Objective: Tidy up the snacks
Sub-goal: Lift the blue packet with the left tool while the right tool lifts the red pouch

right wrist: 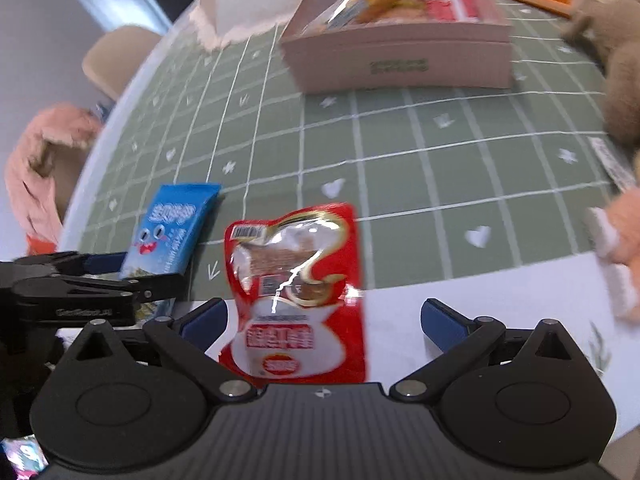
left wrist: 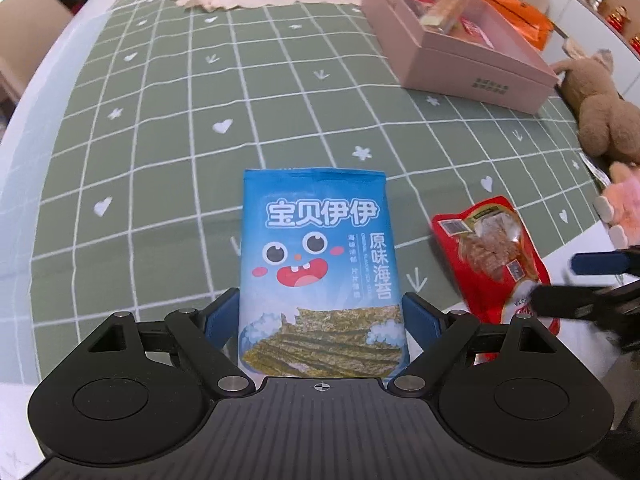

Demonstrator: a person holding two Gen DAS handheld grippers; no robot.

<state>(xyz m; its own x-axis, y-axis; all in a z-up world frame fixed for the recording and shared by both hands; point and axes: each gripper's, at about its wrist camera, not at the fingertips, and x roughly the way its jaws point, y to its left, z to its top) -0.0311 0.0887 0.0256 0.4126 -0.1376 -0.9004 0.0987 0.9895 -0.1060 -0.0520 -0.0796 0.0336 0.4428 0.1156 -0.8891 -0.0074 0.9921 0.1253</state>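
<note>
Jaws of the left gripper [left wrist: 320,316] sit against both edges of the blue seaweed snack packet [left wrist: 318,264], seemingly pinching its lower end where it lies on the green checked tablecloth [left wrist: 160,140]. To its right, the right gripper [right wrist: 322,320] has its jaws spread wide around the red jerky pouch [right wrist: 296,288], not touching it. Beyond, the pink box [left wrist: 472,64] already holds snacks. Both packets are thin and slippery; a grip on one edge could crumple them or let them slide out mid-carry
</note>
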